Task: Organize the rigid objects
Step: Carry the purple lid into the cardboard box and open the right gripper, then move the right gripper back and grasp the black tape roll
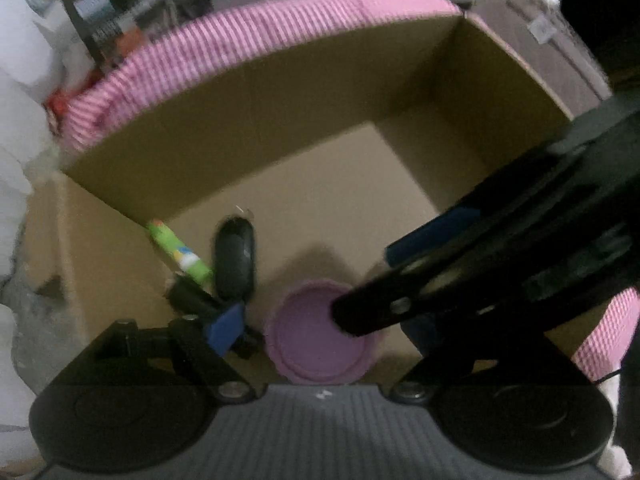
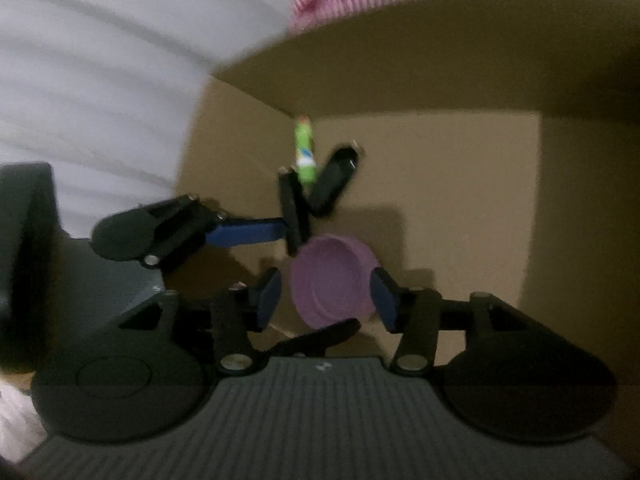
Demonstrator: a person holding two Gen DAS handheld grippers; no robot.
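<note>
Purple bowl sits on the floor of the cardboard box, framed between the spread blue pads of the right hand-held gripper, whose jaws are open on either side of it without clamping. The left hand-held gripper is likewise open and empty, hovering over the same corner. Beyond the bowl, a green tube and a black oval item lie grouped against the box wall, which suggests sorted objects are being collected there.
</note>
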